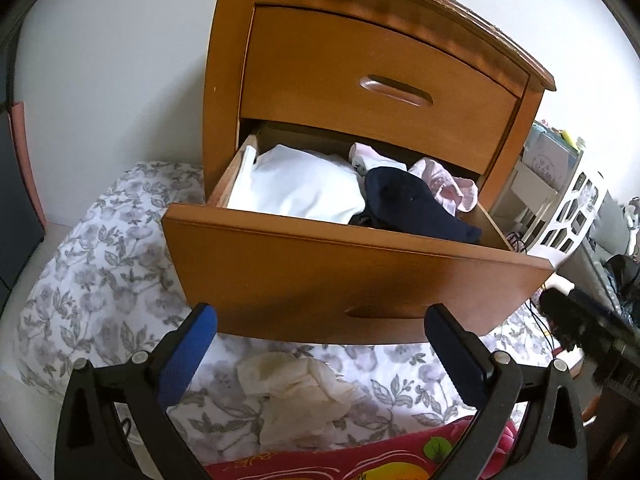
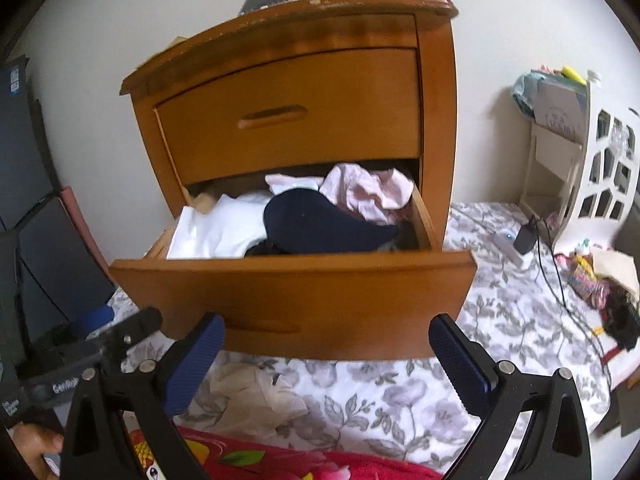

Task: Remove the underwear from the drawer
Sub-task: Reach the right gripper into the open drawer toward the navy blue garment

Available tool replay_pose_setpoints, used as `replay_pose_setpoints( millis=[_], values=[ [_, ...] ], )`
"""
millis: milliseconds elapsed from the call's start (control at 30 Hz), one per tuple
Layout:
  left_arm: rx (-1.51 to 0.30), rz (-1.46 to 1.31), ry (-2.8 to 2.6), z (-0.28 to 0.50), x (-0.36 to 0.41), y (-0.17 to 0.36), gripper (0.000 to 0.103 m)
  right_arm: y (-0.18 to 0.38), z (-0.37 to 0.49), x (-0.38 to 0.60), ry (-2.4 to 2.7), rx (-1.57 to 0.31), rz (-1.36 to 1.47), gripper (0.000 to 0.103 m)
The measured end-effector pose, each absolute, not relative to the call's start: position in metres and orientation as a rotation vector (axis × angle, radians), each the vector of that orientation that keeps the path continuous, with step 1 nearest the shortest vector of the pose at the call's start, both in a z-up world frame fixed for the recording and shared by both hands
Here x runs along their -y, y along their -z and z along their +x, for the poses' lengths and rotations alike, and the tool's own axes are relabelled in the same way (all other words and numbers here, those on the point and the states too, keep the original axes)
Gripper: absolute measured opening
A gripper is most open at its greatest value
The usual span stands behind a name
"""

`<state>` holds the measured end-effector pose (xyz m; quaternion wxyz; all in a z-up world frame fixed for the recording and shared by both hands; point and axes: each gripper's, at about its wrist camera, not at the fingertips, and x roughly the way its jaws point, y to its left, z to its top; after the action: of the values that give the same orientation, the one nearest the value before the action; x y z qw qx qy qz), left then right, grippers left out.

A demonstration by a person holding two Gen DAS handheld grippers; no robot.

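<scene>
Floral bedding (image 1: 100,280) under wooden nightstand (image 1: 400,40). Lower drawer (image 1: 340,264) pulled out; pink underwear (image 2: 368,194) bunched at back right corner, above and ahead of both claws. Right gripper (image 2: 326,340) nearer, spread wide, empty. Left gripper (image 1: 320,332) likewise wide, empty.

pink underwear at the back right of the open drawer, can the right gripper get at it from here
Probably yes: the right gripper is open, the lower drawer is pulled out, and the pink underwear lies on top, uncovered.

A crumpled cream cloth (image 1: 298,394) lies on the floral sheet (image 1: 100,264), beside a red blanket (image 2: 280,462).
</scene>
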<state>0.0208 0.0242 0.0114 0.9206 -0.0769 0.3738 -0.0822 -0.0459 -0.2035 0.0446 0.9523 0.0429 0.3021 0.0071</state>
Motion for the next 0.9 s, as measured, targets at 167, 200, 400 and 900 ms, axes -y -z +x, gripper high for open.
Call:
replay_pose_setpoints(
  millis=[167,200,400,900],
  values=[
    [-0.744,-0.152,0.141,0.022,-0.026,-0.014,0.103,-0.062,-0.033,0.216,-0.007,-0.605,0.103,0.103],
    [-0.748,-0.151,0.140,0.022,-0.026,-0.013,0.103,-0.068,-0.028,0.219,-0.011,-0.609,0.103,0.103],
    [-0.787,-0.138,0.125,0.027,-0.024,-0.004,0.103,-0.098,-0.008,0.220,-0.054,-0.608,0.071,0.103],
    [-0.850,-0.098,0.126,0.034,-0.017,0.009,0.103,-0.151,0.071,0.191,-0.125,-0.687,-0.091,0.103]
  ],
)
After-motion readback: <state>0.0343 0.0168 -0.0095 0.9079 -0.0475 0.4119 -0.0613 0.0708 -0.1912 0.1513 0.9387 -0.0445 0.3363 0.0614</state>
